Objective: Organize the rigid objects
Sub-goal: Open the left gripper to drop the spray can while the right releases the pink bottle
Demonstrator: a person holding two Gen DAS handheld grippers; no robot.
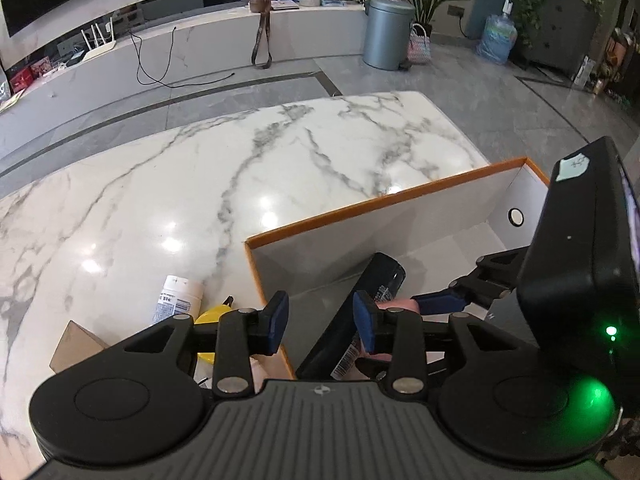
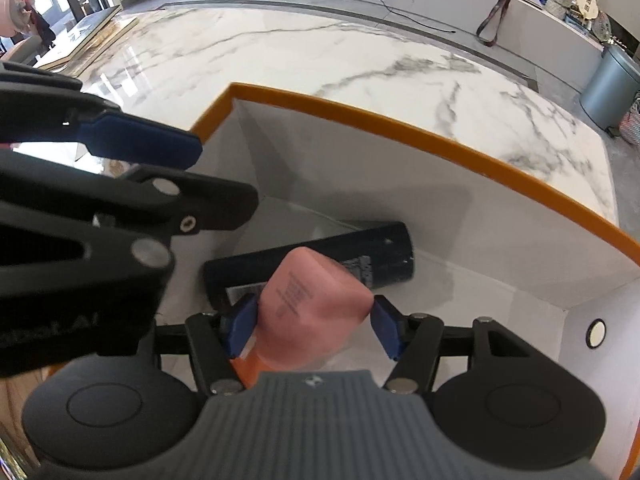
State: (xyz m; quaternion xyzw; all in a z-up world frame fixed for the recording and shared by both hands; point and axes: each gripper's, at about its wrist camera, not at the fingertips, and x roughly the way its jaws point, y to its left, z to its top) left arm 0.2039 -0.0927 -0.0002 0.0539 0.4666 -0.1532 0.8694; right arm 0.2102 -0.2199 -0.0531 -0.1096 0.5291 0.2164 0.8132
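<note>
A: White marble table [image 1: 168, 184] with grey veins, a grey tiled floor [image 1: 480, 80] beyond it, and a long low marble bench [image 1: 180, 52] against the far wall. What sits on the table?

B: An open white box with an orange rim [image 2: 400, 124]. Inside it, on the floor of the box, lies a dark tube [image 2: 360, 252] on its side, printed label facing up.

A: And the pink thing?

B: A pink tube [image 2: 312, 300], inside the box and above the dark one. The right gripper [image 2: 312, 328] is clamped on it, a blue pad on each side pressing its flattened end.

A: The other gripper?

B: The left gripper [image 1: 324, 320] hangs over the box's near left wall. Its jaws stand a little apart with nothing between them; one pad [image 1: 278, 316] is over the orange rim, the other over the dark tube without squeezing it.

A: Anything outside the box?

B: Just left of it on the marble: a white bottle [image 1: 176, 296] with a barcode label lying down, something yellow [image 1: 214, 316] half hidden behind the left gripper, and a brown cardboard box [image 1: 74, 346]. Farther off, a grey pedal bin [image 1: 386, 32] and a water jug [image 1: 496, 38] stand on the floor.
</note>
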